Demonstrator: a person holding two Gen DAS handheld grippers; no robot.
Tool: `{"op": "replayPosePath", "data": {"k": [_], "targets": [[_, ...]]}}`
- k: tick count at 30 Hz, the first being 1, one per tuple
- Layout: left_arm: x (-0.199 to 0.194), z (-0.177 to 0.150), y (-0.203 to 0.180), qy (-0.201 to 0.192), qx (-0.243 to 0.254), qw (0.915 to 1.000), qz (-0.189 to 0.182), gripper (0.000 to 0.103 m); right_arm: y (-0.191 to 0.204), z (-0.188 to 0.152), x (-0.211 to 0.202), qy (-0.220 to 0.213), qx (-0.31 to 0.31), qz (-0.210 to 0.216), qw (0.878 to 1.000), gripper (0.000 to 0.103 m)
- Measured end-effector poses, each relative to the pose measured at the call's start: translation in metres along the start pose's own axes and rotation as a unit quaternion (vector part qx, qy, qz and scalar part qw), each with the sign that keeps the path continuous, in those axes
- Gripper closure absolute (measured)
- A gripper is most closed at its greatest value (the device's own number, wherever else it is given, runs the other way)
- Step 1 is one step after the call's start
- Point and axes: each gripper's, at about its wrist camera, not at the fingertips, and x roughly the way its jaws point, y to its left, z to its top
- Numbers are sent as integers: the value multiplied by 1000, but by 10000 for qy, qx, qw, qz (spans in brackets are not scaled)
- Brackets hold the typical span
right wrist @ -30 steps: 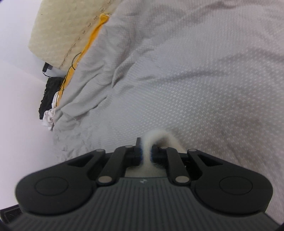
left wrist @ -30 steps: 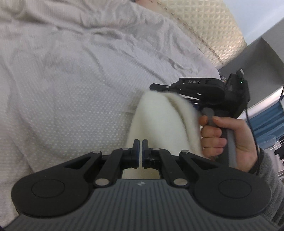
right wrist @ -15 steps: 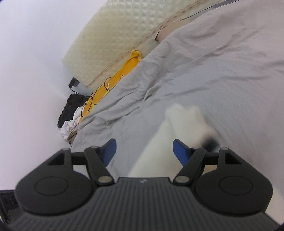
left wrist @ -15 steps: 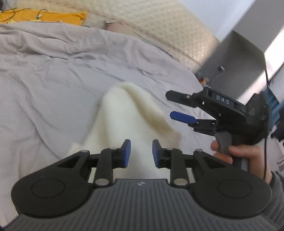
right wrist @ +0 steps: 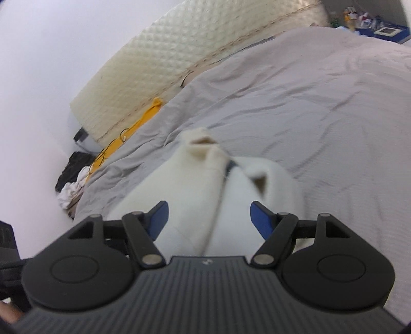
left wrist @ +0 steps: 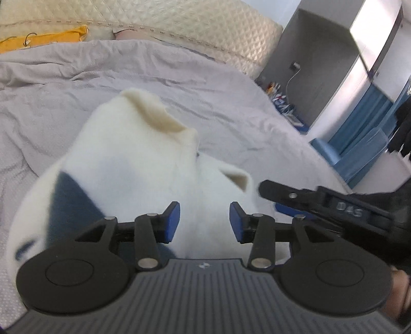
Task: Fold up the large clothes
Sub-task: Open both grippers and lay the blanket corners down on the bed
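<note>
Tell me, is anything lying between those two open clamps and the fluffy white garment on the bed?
Nothing visible does. The white garment lies on the grey bedspread directly ahead of the left gripper and the right gripper. Both have just been opening, and neither pinches the fabric.

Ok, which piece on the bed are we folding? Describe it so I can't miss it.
Start at the wide grey bedspread below the quilted cream headboard. In its middle lies a fluffy white fleece garment, its two cuffs pointing toward the headboard. It is the only white, fuzzy item there, with a dark navy patch.
</note>
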Motion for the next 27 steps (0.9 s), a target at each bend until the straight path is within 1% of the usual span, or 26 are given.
{"op": "replayPosePath", "data": {"k": [1,3,6,7,9,11,15,19,21,22,23,24,27], "targets": [[8,-3,-4,46,6,10000,17,53,-5,-1,-1,-40,22,-25,10000,29],[25,-8,-11,103,83,9998,163,52,-13,-2,-1,-115,32,-101,9999,29],[51,-9,-17,23,444,9976,524,52,-21,0,6,-203,-81,-283,9994,29],[58,-11,-19,-32,584,9966,579,52,-23,1,9,-203,-125,-382,9990,29],[72,-12,-24,-128,883,9923,857,52,-28,2,15,-167,-111,-473,9987,29],[83,-11,-27,-197,1107,9883,1035,52,-37,2,17,-189,25,-455,9988,29],[101,-6,-27,-249,1195,9826,1397,52,-47,6,24,-212,205,-496,9983,29],[119,0,-39,-371,1594,9661,1998,52,-54,9,33,-163,313,-488,9982,29],[124,3,-44,-502,1765,9543,2361,52,-58,9,35,-133,337,-501,9981,29],[126,4,-45,-590,1857,9456,2604,52,-60,9,37,-114,382,-507,9979,29],[127,6,-45,-640,1932,9394,2759,51,-62,9,38,-96,444,-509,9977,29],[129,8,-42,-650,1959,9355,2866,50,-64,9,39,-75,509,-498,9974,29],[127,16,-29,-553,1809,9333,3054,46,-67,10,40,-9,668,-474,9966,29]]}}
